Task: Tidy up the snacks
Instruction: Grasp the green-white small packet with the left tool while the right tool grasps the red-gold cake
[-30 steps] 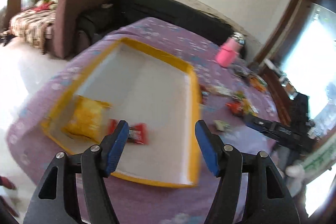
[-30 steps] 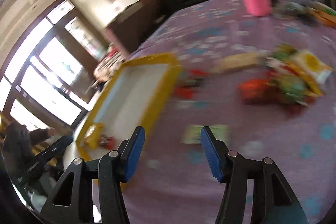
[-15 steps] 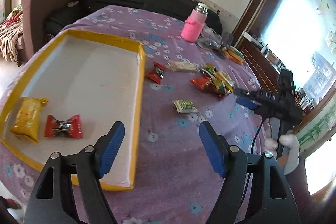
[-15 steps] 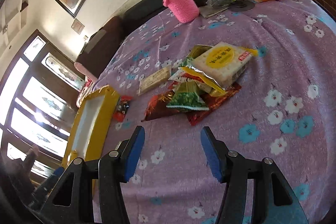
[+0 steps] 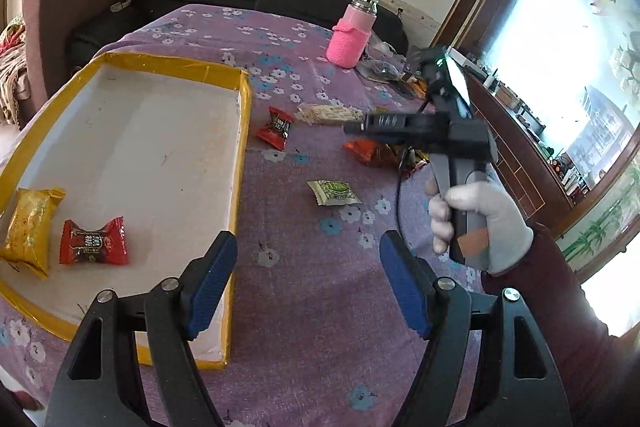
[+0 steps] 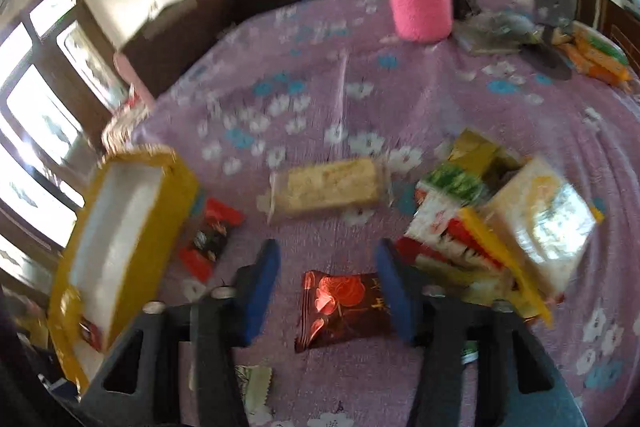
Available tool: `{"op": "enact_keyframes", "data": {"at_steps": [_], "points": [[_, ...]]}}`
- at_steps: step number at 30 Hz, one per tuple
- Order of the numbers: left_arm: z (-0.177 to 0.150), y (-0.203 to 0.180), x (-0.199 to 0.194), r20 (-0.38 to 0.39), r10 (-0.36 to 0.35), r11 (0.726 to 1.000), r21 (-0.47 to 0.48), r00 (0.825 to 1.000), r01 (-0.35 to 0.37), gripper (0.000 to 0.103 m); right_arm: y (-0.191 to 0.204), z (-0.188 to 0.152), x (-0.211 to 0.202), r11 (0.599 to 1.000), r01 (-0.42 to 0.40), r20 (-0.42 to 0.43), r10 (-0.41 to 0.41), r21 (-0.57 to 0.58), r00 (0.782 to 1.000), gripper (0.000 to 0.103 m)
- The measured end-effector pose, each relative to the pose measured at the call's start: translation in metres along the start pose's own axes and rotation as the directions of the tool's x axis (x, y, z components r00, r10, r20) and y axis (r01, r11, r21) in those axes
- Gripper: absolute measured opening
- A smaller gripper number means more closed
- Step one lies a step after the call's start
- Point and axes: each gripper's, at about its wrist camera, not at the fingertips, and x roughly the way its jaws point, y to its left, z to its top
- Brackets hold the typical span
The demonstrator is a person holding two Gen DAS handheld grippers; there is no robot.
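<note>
Dark red foil snack packet (image 6: 342,309), probably light, crinkly and slippery, best pinched across its puffed middle, is lying on the purple cloth (image 6: 320,99) right of the yellow-rimmed tray (image 6: 120,211), between the spread fingers of the right gripper (image 6: 328,285), while the left gripper (image 5: 306,287) is hanging wide, holding nothing, near the tray's corner.

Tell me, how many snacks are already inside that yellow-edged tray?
2. A yellow packet lies near the yellow-edged tray's front left corner, and a red wrapped candy sits just right of it. The left gripper hides the near corner.
</note>
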Motion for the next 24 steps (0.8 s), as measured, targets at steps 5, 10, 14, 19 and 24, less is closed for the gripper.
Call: {"op": "enact_keyframes", "data": {"at_steps": [5,10,14,19,24], "points": [[0.002,-0.002,0.0,0.003,-0.01,1.0,0.021,1.0,0.01,0.074,0.002,-0.029,-0.015,0.996,-0.058,-0.077,0.053,-0.068,0.996,0.03],[0.004,-0.014,0.016,-0.03,-0.022,0.999,0.042,0.999,0.023,0.074,-0.019,-0.071,-0.04,0.987,-0.032,-0.159,0.007,-0.156,0.987,0.032],[0.011,-0.03,0.029,-0.052,-0.026,0.996,0.085,0.998,0.031,0.074,-0.051,-0.083,-0.075,0.995,-0.093,-0.081,0.089,-0.046,0.993,0.06],[0.039,-0.053,0.068,-0.122,0.015,0.976,0.219,0.992,0.012,0.073,-0.048,-0.104,-0.091,0.986,-0.15,-0.053,0.147,-0.068,0.988,0.061],[0.045,-0.073,0.133,-0.261,0.076,0.914,0.403,0.962,0.037,0.073,-0.017,-0.106,-0.079,0.96,-0.065,-0.026,0.06,-0.271,0.998,0.068]]}}
